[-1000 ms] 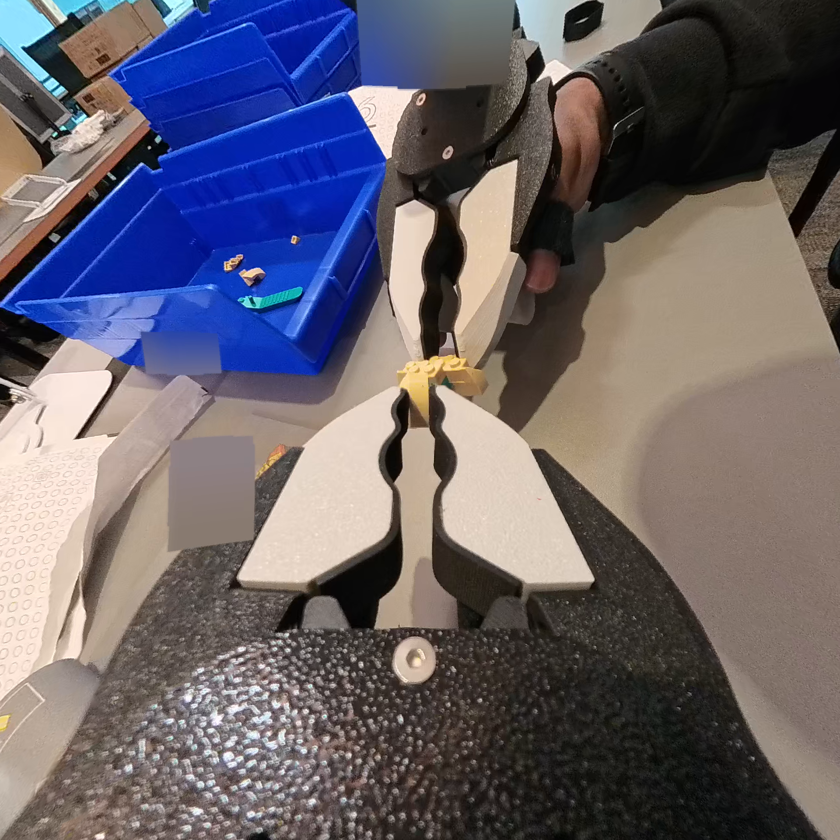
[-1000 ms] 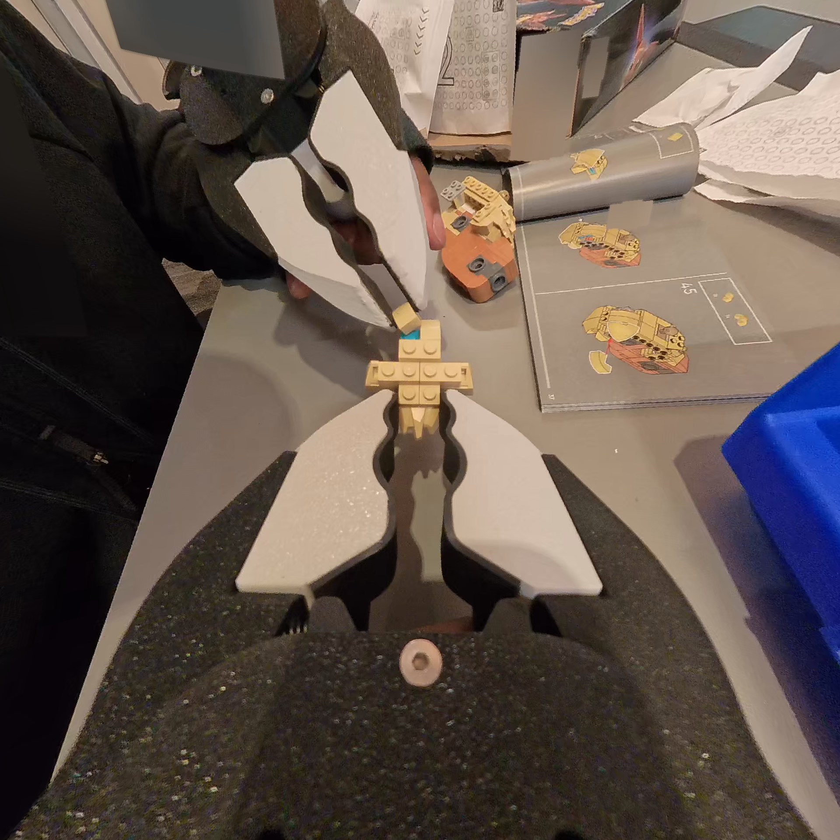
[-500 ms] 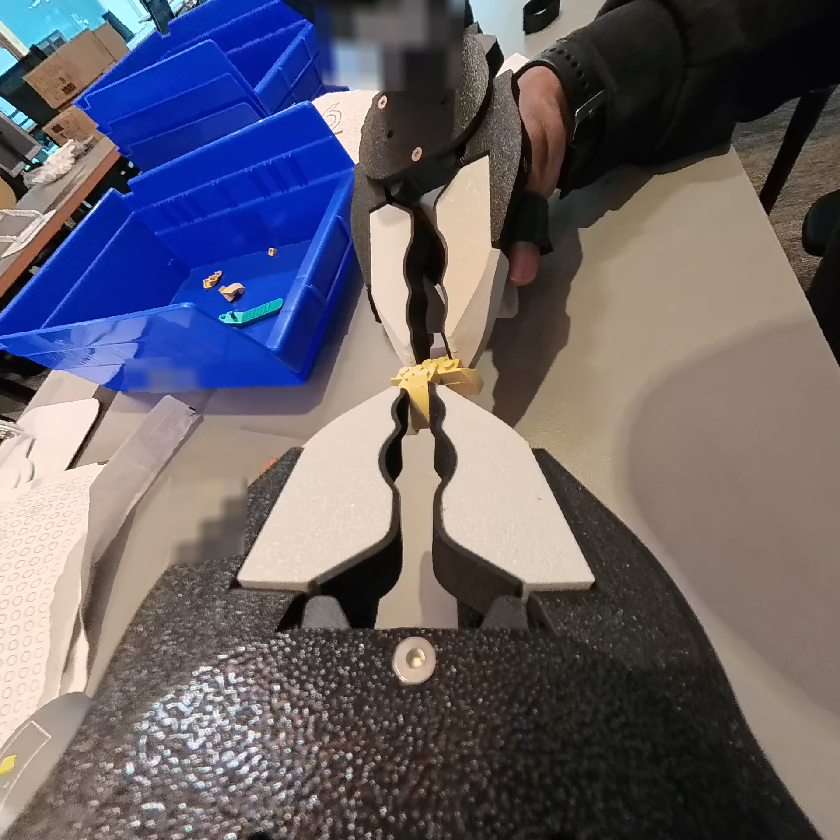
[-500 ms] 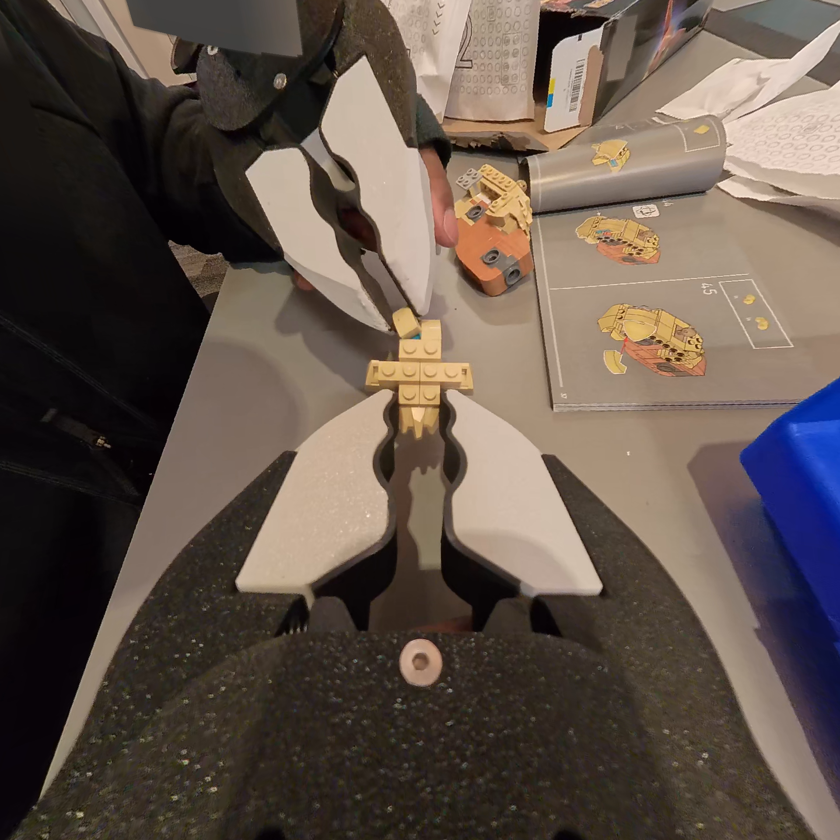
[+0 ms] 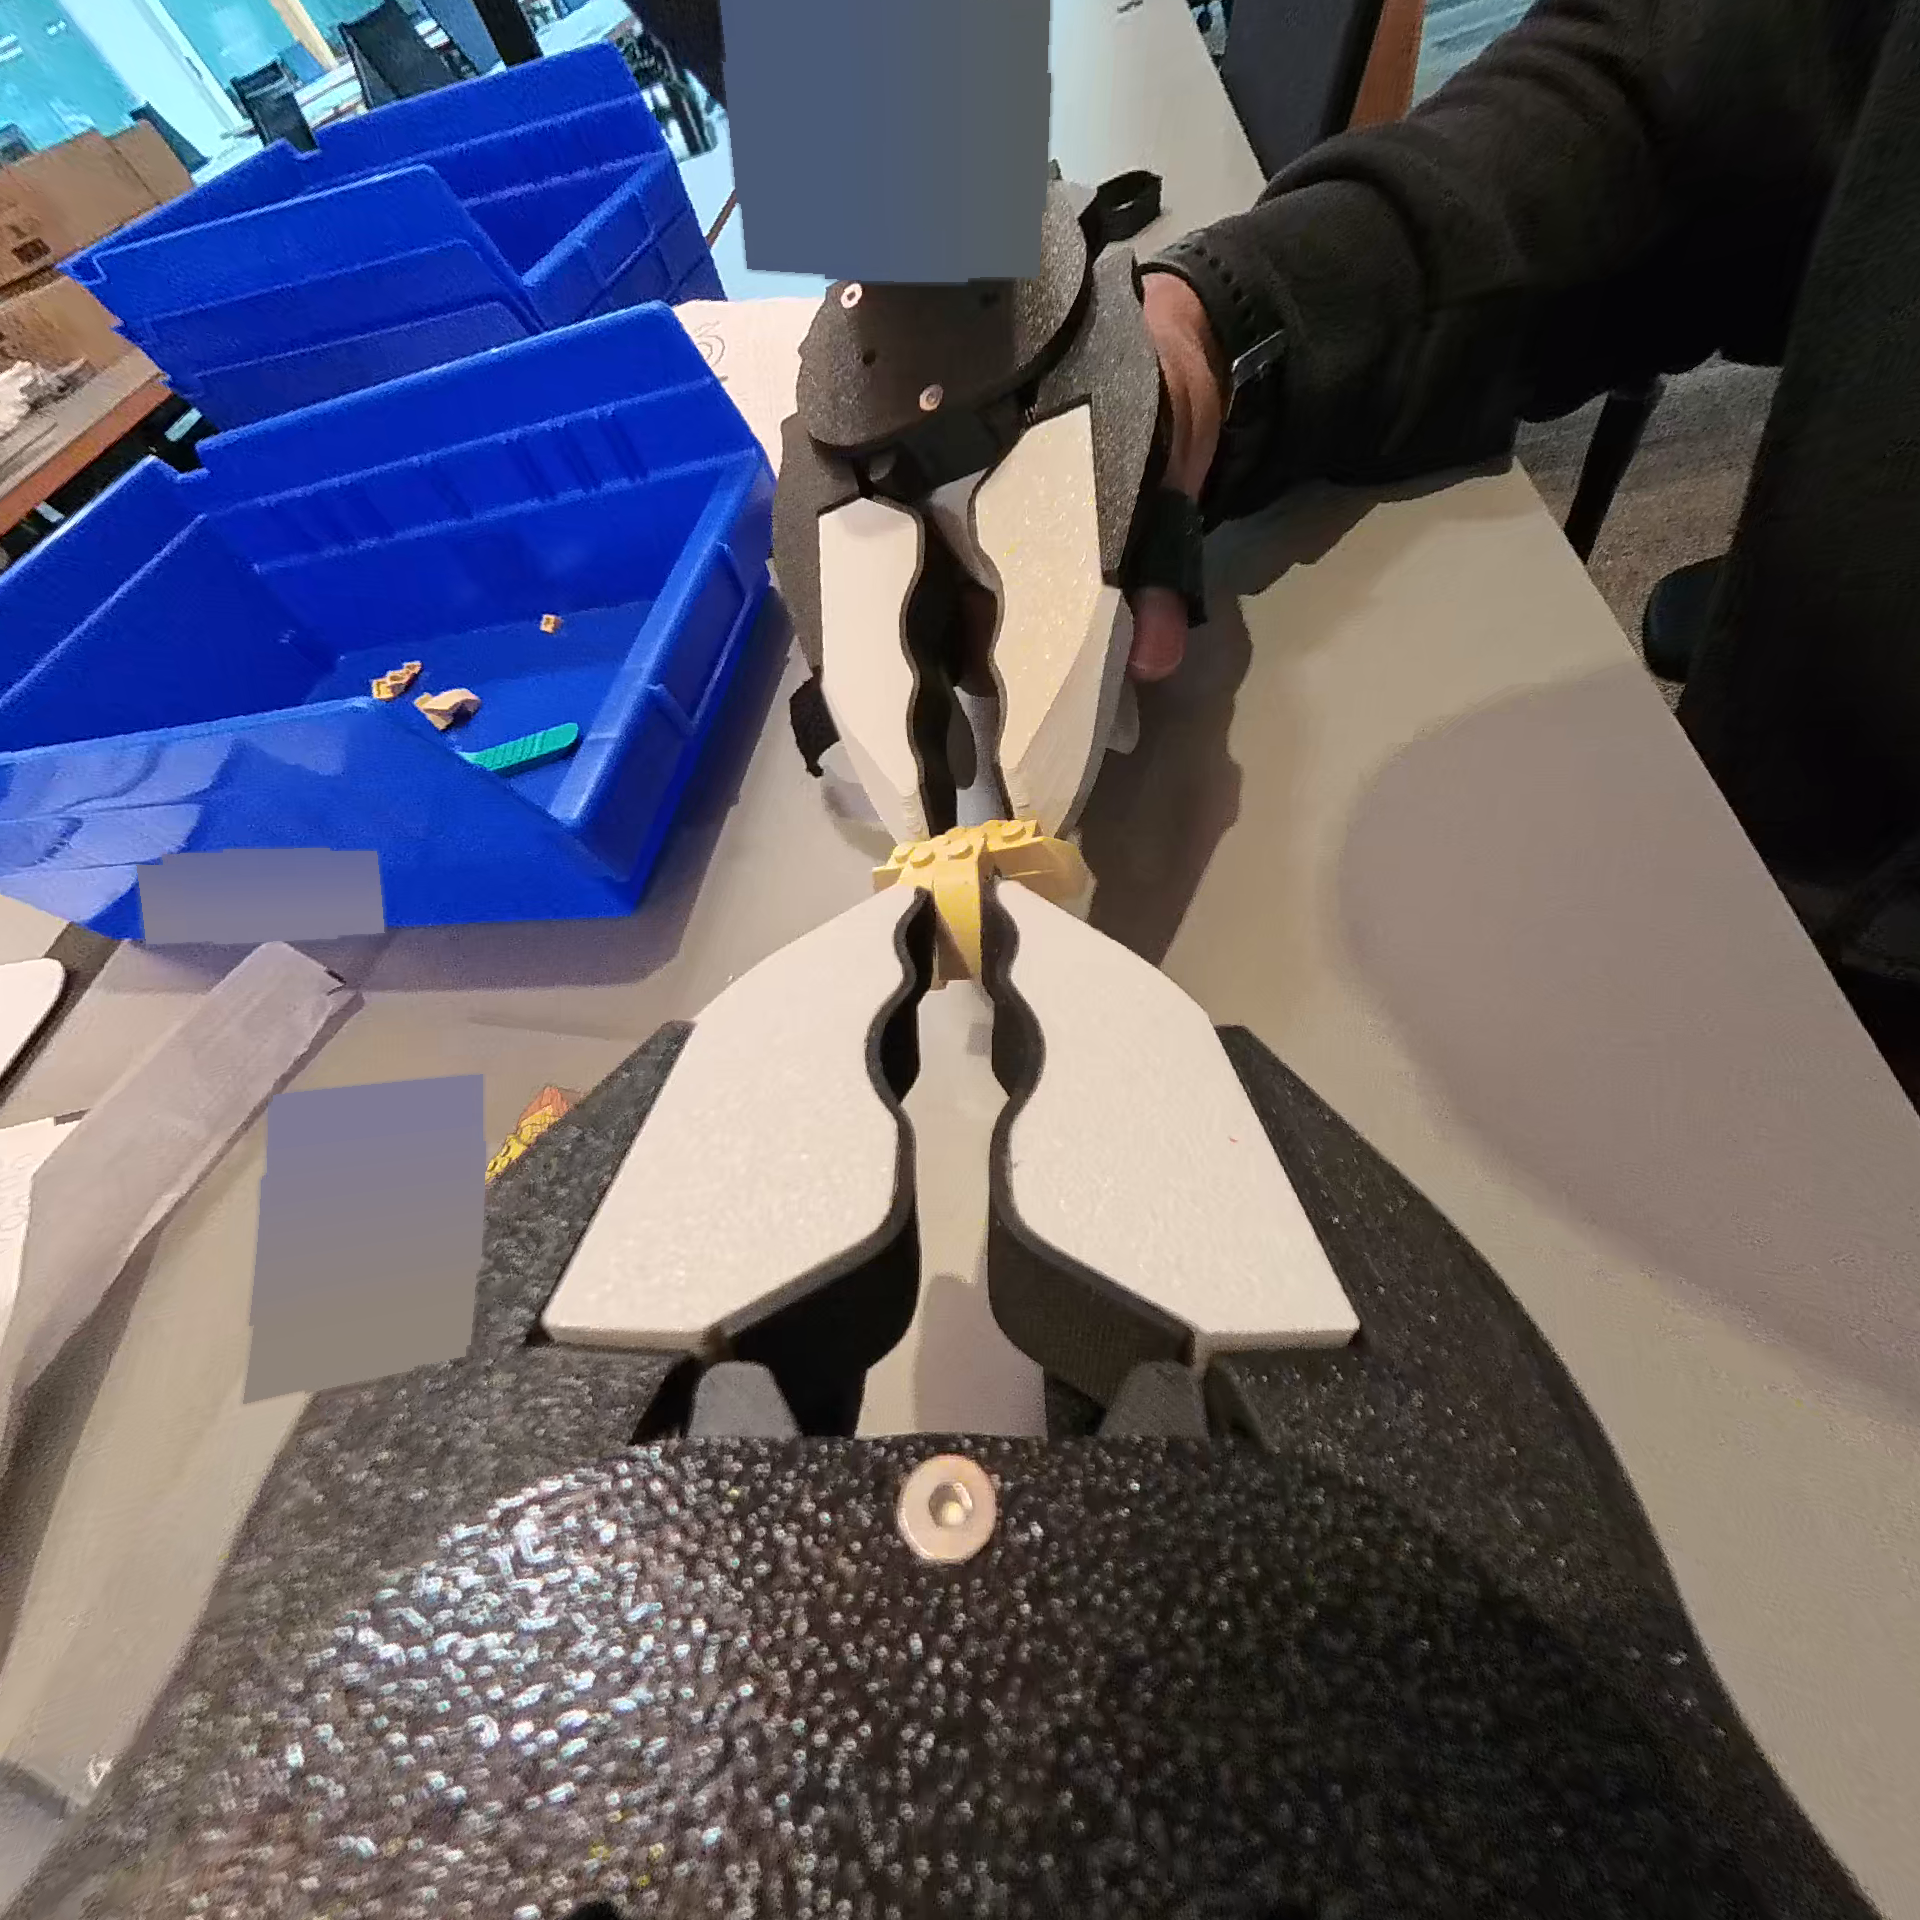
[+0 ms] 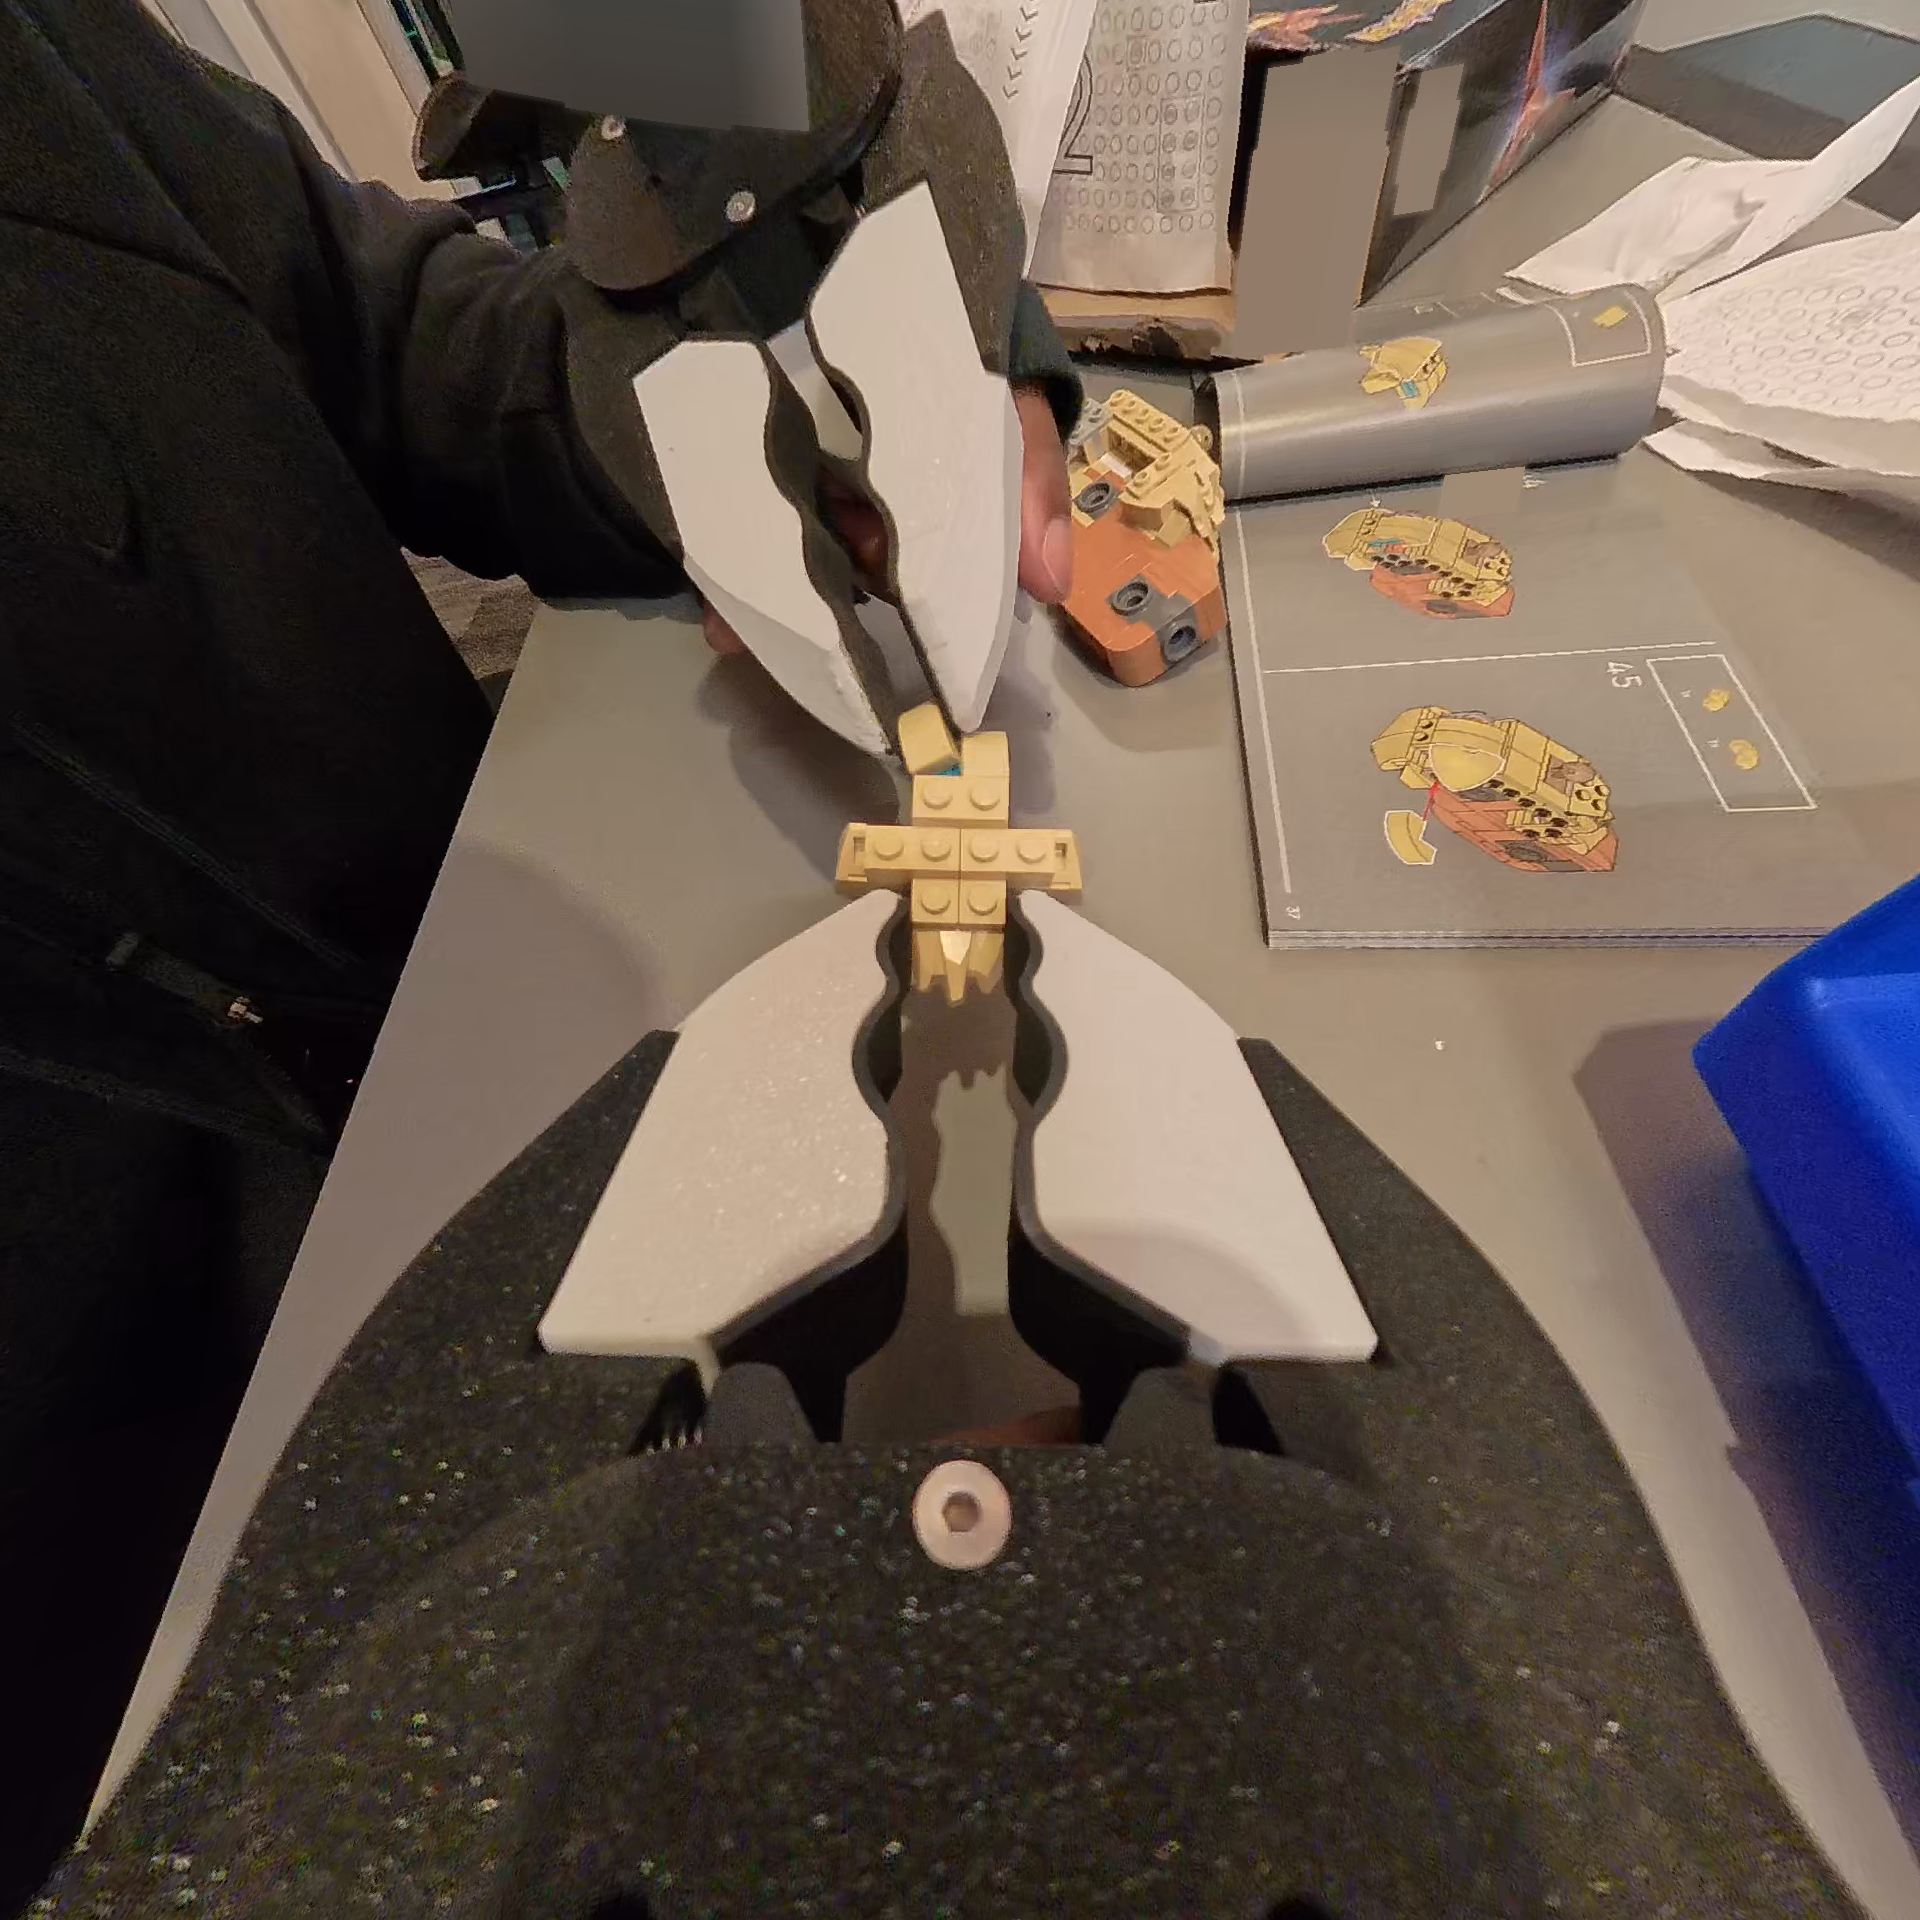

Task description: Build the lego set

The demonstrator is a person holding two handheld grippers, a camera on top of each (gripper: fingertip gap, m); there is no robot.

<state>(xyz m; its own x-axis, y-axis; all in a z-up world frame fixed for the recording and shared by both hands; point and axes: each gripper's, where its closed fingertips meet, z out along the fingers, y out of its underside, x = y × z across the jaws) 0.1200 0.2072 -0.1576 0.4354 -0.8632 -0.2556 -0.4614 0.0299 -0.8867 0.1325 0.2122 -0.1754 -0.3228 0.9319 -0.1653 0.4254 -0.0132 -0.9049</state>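
My right gripper [image 6: 958,914] is shut on a tan cross-shaped brick assembly [image 6: 961,852] and holds it above the grey table [image 6: 623,831]. My left gripper [image 5: 956,904] is shut on a small tan piece [image 5: 961,930]. In the right wrist view, the left gripper [image 6: 925,727] comes from above and rests that small piece [image 6: 928,740] against the assembly's far end, beside a teal spot. In the left wrist view, the right gripper [image 5: 977,821] faces mine with the assembly [image 5: 982,854] between the two pairs of tips.
A blue bin [image 5: 675,665] at the left holds several small tan pieces and a teal piece [image 5: 520,748]. A brown and tan brick model [image 6: 1143,561] stands beside an open instruction booklet [image 6: 1507,727]. A box [image 6: 1455,125] and paper bags lie behind. Another blue bin's corner [image 6: 1829,1143] is at the right. The grippers are tip to tip, or close to it.
Both grippers keep their hold. The left gripper has brought its small tan piece a little closer onto the far end of the assembly.
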